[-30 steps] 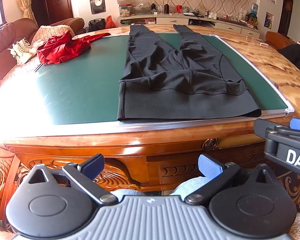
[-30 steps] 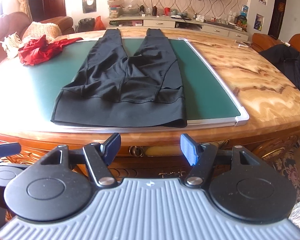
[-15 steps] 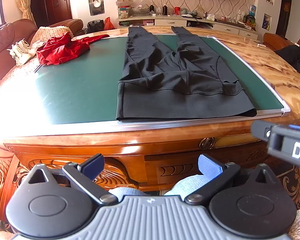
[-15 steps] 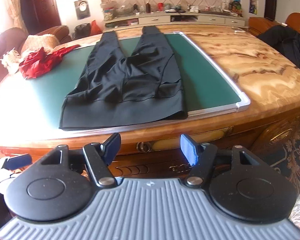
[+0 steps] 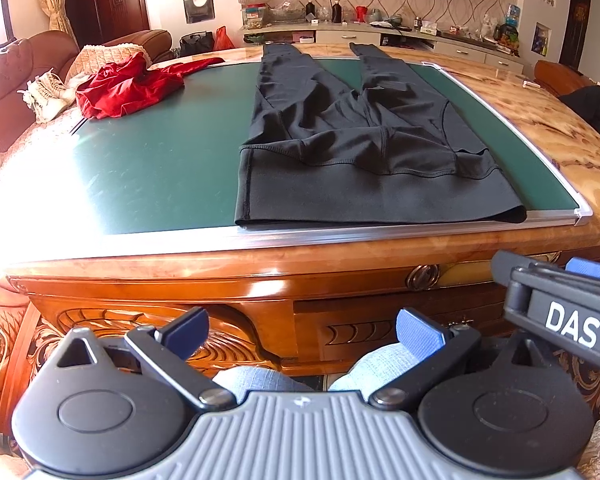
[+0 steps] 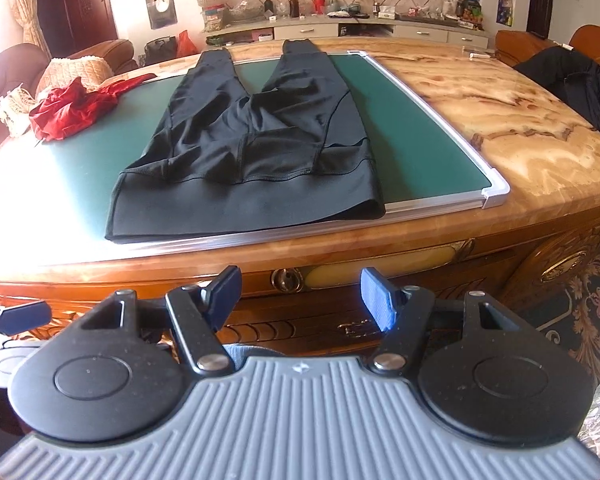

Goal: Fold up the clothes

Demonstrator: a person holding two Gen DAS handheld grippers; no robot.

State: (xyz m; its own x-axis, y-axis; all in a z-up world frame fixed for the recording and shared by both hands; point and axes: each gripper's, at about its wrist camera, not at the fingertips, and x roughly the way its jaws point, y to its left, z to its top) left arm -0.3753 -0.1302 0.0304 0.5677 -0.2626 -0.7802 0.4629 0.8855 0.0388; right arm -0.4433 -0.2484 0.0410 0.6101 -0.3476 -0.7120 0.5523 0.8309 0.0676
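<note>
Both claws in your hands stand spread with nothing between the fingers: your left gripper [image 5: 302,330] and your right gripper [image 6: 300,294] hang below the near edge of the wooden table [image 6: 500,92], clear of the cloth. Past that edge lies a green board [image 5: 160,168] with a metal frame. On it the black trousers [image 5: 360,160] lie flat, waistband just inside the board's near rail, both legs running away from you and spreading apart toward the far edge. At the board's far left corner a red garment [image 5: 124,90] sits crumpled, well apart from the trousers. Beyond the table's right side a dark garment [image 6: 572,80] lies draped.
</note>
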